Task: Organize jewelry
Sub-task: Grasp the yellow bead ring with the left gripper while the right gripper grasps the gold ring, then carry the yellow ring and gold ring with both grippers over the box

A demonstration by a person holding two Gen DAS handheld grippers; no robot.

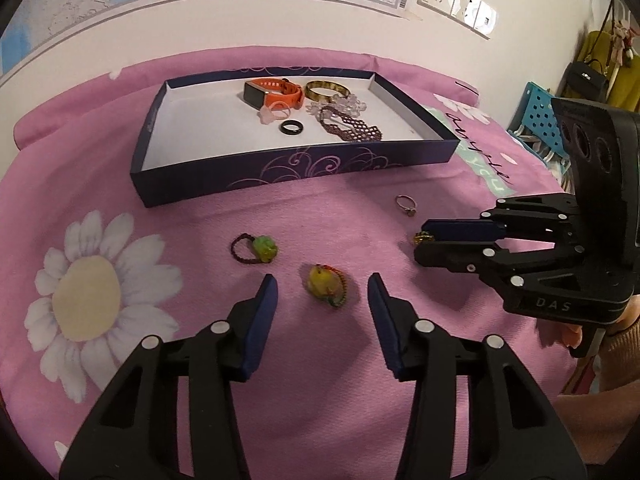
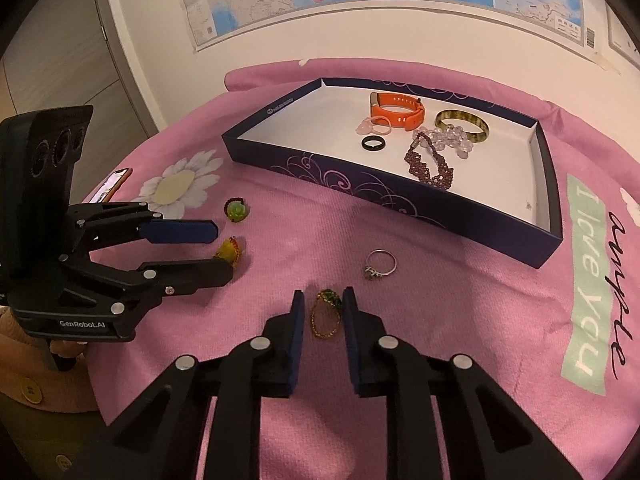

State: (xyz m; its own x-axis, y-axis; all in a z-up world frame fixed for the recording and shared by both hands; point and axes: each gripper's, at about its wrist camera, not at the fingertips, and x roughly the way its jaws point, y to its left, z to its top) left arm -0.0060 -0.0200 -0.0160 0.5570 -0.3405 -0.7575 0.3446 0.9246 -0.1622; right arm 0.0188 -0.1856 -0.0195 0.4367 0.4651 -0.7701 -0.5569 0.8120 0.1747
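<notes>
From the left wrist, our left gripper (image 1: 323, 294) stands with jaws apart around the yellow stone pendant on its multicoloured cord (image 1: 326, 289), not yet pressing it, so we should lower until the pads flank the stone, then close gently. From the right wrist, our right gripper (image 2: 324, 312) has jaws nearly together around the gold-chain ring with a green stone (image 2: 327, 312) on the pink flowered bedspread (image 2: 460, 320); whether they clamp it we cannot tell, so we should check before carrying it to the dark blue cardboard box lid (image 2: 360, 194) at the far edge.

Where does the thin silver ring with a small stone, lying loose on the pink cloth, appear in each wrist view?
Left wrist view: the thin silver ring lies right of centre, just below the box's front right corner.
Right wrist view: it lies near centre, ahead of the right gripper.
Shared landmark: the dark blue cardboard box beyond it.
</notes>
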